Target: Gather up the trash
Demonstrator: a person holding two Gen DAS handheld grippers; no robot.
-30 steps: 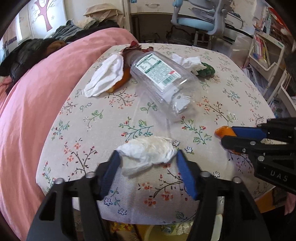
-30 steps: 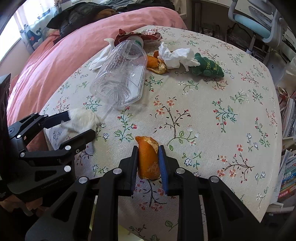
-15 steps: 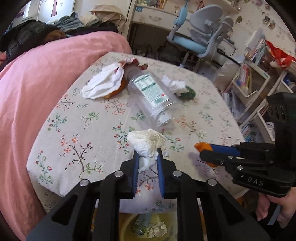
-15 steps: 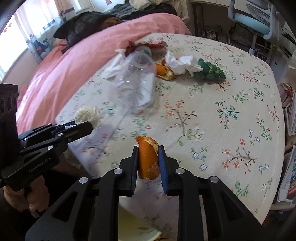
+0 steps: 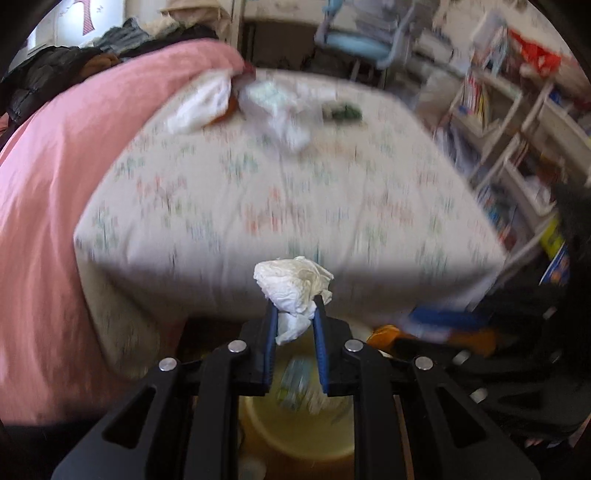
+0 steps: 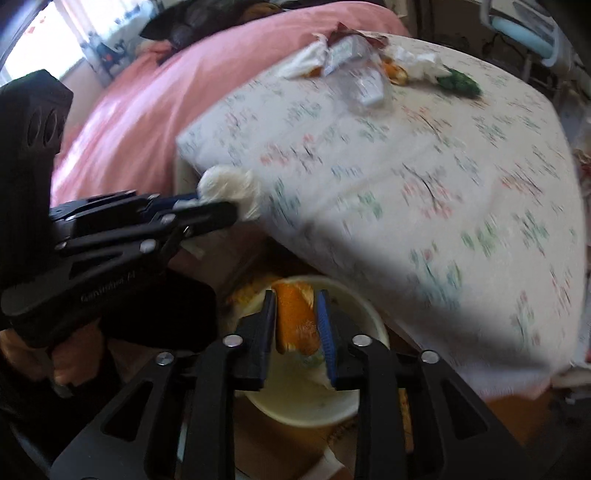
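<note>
Mid-task, 2 pieces are at the bin but not in it yet. Left tool is clamped on a crumpled white tissue, with its jaws easing apart while the wad sits pinched between the blue pads; it hangs off the worktop edge, above the cream-yellow waste bin on the floor. Right tool has the orange peel between its pads directly over the same bin; jaws are opening, a gap shows on the right pad side and the peel leans on the left one, so I read it as released or about to fall. The bin already holds some scraps; it's blurred, so I can't tell what they are. Left on the floral worktop, all at the far end: clear plastic bottle lying on its side, white tissue beside its neck with something orange under it, likely more peel, a second crumpled tissue, a green crumpled item, and a dark red wrapper by the bottle cap end. Judgement: roughly a quarter done once these 2 drop; at least 5 items remain, so 3 more two-handed trips. The bottle is the bulky one and probably needs a wide grab on its own. Both views are motion-blurred, so small bits on the cloth may be missed.
</note>
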